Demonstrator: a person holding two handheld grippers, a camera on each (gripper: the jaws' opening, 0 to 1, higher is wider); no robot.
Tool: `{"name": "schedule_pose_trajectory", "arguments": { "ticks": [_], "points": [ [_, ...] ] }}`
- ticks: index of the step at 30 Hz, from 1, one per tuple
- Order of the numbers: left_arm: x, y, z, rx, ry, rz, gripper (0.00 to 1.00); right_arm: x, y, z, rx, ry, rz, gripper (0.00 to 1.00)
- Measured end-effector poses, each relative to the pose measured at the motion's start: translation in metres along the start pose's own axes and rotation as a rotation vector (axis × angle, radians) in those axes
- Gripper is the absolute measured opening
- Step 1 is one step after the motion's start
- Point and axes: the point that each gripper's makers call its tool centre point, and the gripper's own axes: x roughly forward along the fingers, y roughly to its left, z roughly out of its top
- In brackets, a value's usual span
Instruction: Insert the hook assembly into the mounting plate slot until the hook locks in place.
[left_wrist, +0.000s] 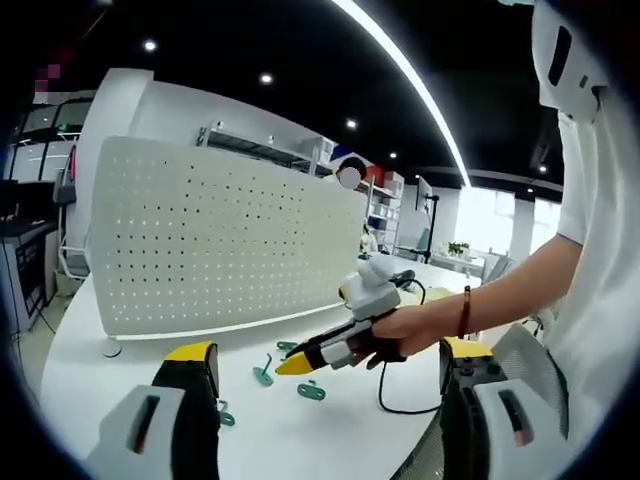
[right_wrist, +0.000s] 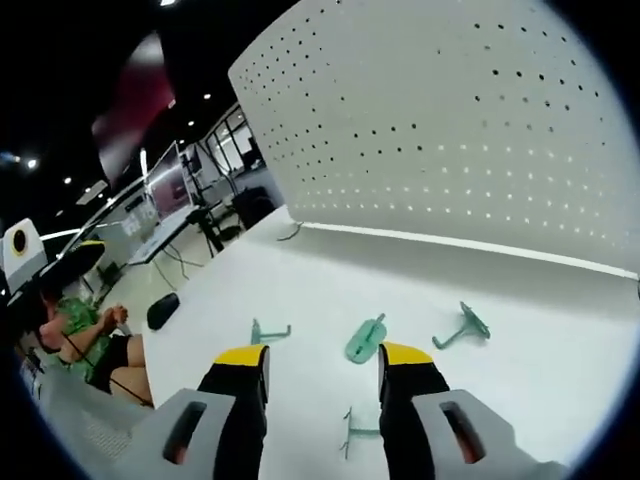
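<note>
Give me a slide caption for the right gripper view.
Open right gripper hovers over four green hooks on a white table before a pegboard.

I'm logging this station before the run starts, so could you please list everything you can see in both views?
Pegboard panel: one, white, perforated, standing upright on the table behind the hooks.
Hooks: four in the right gripper view, green, lying loose on the table in front of the panel.
Table: one, white, carrying panel and hooks.
Cable: one, black, running from the right gripper onto the table.
Left gripper: one, black jaws with yellow tips, open, holding nothing.
Right gripper: one, same colours, open above the hooks, holding nothing.
Hand: one, with a wristband, holding the right gripper.
</note>
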Motion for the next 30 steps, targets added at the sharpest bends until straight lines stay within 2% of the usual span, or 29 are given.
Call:
{"name": "schedule_pose_trajectory", "arguments": {
  "ticks": [7, 12, 15, 30],
  "points": [
    [0.004, -0.001, -0.002, -0.006, 0.004, -0.007, 0.93, 0.006, -0.006, -0.001, 0.011, 0.029, -0.014, 0.38],
    [0.004, -0.005, 0.002, -0.023, -0.019, -0.018, 0.94, 0.014, -0.011, -0.005, 0.032, 0.061, -0.019, 0.36],
    [0.004, -0.006, 0.002, -0.013, -0.013, -0.020, 0.94, 0.017, -0.012, -0.003, 0.043, 0.051, -0.021, 0.35],
    [0.002, -0.005, 0.003, -0.013, -0.019, -0.017, 0.93, 0.028, -0.028, -0.005, 0.089, 0.092, -0.052, 0.22]
  ]
}}
